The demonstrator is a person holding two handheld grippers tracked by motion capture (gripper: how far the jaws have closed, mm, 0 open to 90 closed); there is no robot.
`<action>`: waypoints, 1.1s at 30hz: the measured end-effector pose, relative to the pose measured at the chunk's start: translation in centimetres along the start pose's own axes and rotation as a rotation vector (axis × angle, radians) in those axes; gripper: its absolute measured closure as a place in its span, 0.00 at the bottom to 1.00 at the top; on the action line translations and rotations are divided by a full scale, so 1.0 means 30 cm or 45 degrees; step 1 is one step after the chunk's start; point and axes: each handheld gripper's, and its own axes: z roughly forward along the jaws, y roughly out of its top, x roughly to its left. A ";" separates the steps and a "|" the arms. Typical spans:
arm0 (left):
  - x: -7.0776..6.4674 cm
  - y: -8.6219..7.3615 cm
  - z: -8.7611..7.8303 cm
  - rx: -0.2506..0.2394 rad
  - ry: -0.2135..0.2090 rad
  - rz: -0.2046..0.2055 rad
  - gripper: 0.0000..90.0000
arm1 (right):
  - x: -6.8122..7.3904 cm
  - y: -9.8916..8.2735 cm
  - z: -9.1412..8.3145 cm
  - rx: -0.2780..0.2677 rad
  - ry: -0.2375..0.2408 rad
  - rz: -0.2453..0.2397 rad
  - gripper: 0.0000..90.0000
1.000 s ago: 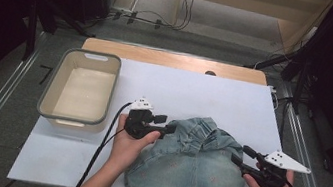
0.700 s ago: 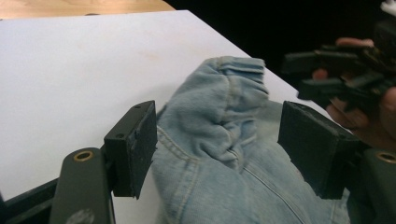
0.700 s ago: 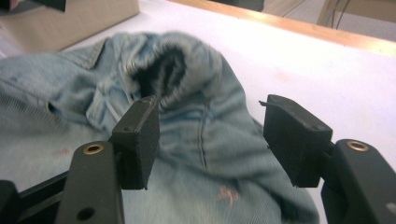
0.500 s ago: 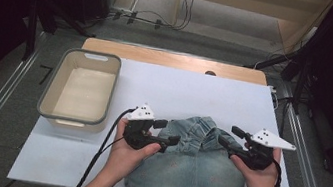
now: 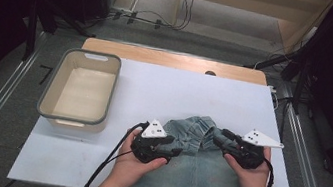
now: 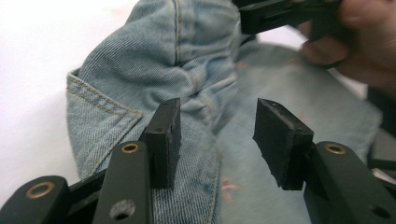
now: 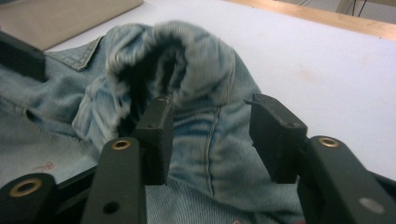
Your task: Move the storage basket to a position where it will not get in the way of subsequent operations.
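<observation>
A light blue denim garment (image 5: 191,178) lies at the front middle of the white table, its far end bunched into folds (image 6: 187,60). My left gripper (image 5: 176,152) points right over the garment's left side. Its jaws have just been closing; they still stand apart over the denim (image 6: 217,135), the pads not pressing it. My right gripper (image 5: 221,135) points left at the bunched end. Its jaws have also been closing and straddle a rolled denim fold (image 7: 210,70) without clamping it (image 7: 211,135). The right gripper's jaws (image 6: 280,11) show at the top of the left gripper view.
A beige bin with a grey rim (image 5: 46,105) stands at the table's left, apart from the garment. Bare white tabletop (image 5: 180,90) stretches behind the denim to a wooden back edge (image 5: 175,59). Cables (image 5: 165,22) lie on the floor beyond.
My left gripper moved right and toward the front onto the denim. My right gripper moved left and farther away to the bunched end. Both pairs of jaws stand narrower.
</observation>
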 end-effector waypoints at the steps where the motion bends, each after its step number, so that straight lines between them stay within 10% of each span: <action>1: 0.010 -0.007 0.006 0.008 0.019 -0.005 0.53 | 0.002 -0.005 -0.001 -0.002 -0.003 -0.001 0.56; 17: 0.083 -0.066 0.072 0.164 0.065 -0.018 0.34 | 0.013 -0.034 0.052 0.093 0.022 -0.026 0.42; 23: 0.087 -0.070 0.068 0.155 0.126 -0.014 0.53 | 0.010 -0.052 0.085 0.167 0.013 -0.008 0.36; 33: 0.116 -0.060 0.046 0.100 0.073 -0.085 0.80 | 0.025 -0.070 0.124 0.258 -0.015 -0.071 0.41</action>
